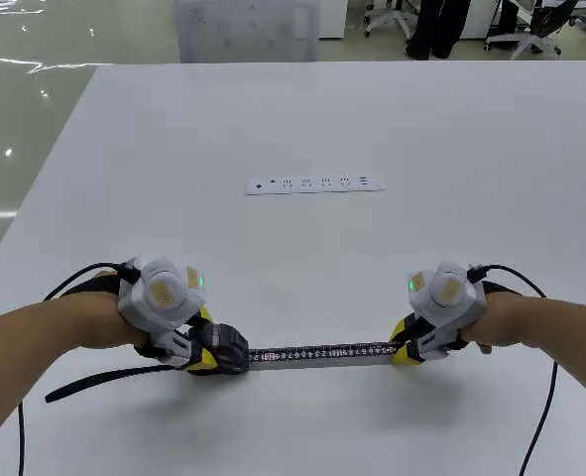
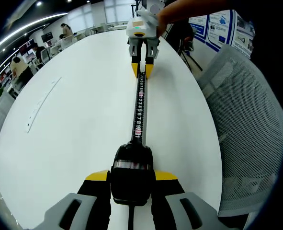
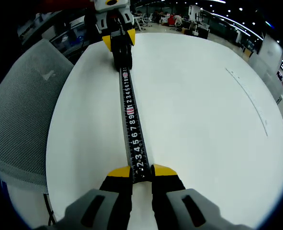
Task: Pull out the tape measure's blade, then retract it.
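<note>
Tape measure case (image 1: 225, 349) clamped in left claw (image 1: 203, 340), blade (image 1: 317, 352) stretched straight rightward, end pinched by right claw (image 1: 402, 344)

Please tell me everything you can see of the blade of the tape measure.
The blade is a narrow dark strip with pale printed numbers, one mark red. It is drawn out of the black case, which the left tool clamps, and runs straight across the white table to the right tool, whose yellow-tipped jaws pinch its end.

Grips the tape measure (image 1: 229, 349) in the left tongs (image 1: 203, 351), pinches the blade (image 1: 317, 352) tip in the right tongs (image 1: 404, 354), holds it straight, low over the white surface (image 1: 322, 268), well short of a power strip (image 1: 314, 183).
</note>
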